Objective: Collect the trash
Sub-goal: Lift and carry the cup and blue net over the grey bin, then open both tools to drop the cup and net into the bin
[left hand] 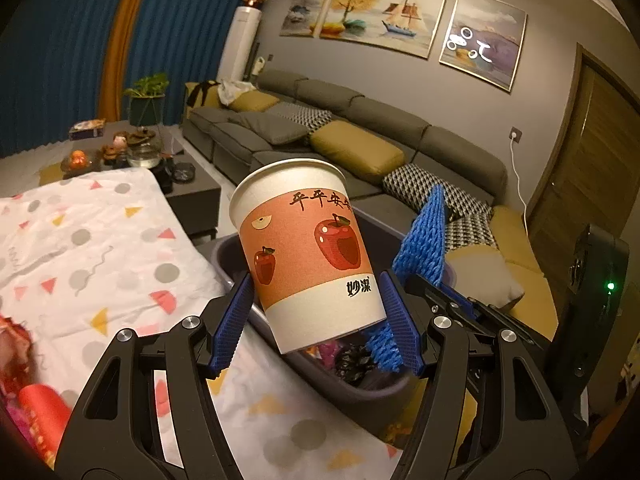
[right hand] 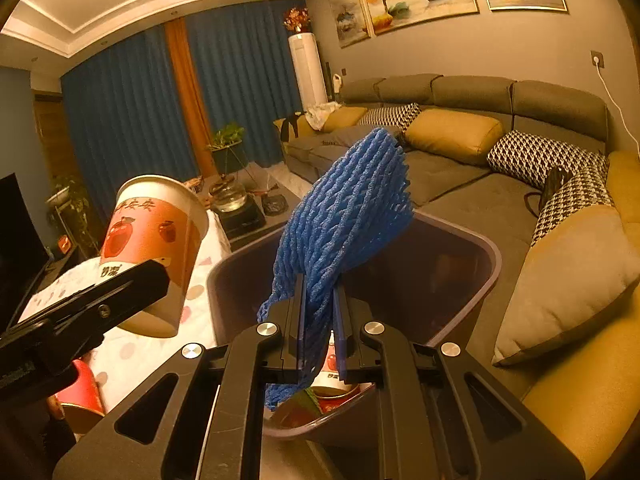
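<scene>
Drop-off step. Left gripper (left hand: 316,316) clamps paper cup (left hand: 308,248) over near-left rim of grey bin (right hand: 472,240). Right gripper (right hand: 319,312) pinches blue foam net (right hand: 344,208) above bin. Next, likely: part jaws, let both fall inside.

Paper cup (left hand: 308,256): white, orange band with red apples, empty, tilted, mouth up, held above bin (left hand: 236,276) near rim. Foam net (right hand: 340,216): blue, mesh-textured, flattened, raised upright over bin opening. Bin: dark, rectangular, open-topped, beside patterned cloth; contained another apple-print cup (right hand: 332,376) and wrappers.
</scene>
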{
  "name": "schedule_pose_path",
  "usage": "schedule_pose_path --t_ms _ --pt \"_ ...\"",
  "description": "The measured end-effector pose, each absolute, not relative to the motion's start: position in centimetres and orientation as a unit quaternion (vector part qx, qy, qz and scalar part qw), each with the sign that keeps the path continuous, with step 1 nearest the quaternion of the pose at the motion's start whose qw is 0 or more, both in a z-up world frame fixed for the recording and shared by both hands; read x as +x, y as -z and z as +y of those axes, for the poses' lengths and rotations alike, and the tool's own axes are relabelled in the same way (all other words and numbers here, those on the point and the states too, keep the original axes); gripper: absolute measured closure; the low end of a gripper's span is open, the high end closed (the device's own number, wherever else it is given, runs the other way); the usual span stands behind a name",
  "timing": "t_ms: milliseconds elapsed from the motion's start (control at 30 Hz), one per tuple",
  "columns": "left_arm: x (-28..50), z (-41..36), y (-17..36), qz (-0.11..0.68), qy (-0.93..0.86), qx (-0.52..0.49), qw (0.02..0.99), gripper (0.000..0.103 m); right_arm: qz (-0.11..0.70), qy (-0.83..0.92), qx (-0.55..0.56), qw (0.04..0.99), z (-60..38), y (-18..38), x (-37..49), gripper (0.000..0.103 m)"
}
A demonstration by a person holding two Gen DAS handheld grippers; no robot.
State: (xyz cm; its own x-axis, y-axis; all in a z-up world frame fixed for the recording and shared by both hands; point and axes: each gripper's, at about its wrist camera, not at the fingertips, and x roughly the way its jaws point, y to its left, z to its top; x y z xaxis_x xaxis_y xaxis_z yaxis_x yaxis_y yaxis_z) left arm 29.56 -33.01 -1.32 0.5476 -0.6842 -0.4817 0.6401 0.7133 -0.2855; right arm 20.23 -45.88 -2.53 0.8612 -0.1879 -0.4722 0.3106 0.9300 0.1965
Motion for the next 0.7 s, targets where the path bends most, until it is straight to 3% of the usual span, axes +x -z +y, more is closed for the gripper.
schedule_pose_path --t_ms 300,367,500,700 --pt "31.5 -35.2 3.6 0.323 0.385 -0.04 0.863 0.039 0.246 0.131 0.139 0.95 -46.4 3.2 21.3 0.089" --pt "31.7 -35.7 3.8 0.328 0.386 -0.039 0.862 0.039 0.251 0.133 0.139 0.949 -46.3 3.3 21.5 0.079" --pt "32.3 -36.3 4.2 0.341 0.39 -0.046 0.854 0.039 0.256 0.134 0.139 0.947 -46.3 3.6 21.6 0.074" --pt "32.6 -36.6 4.9 0.358 0.396 -0.046 0.844 0.039 0.257 0.145 0.141 0.945 -46.3 4.1 21.2 0.058"
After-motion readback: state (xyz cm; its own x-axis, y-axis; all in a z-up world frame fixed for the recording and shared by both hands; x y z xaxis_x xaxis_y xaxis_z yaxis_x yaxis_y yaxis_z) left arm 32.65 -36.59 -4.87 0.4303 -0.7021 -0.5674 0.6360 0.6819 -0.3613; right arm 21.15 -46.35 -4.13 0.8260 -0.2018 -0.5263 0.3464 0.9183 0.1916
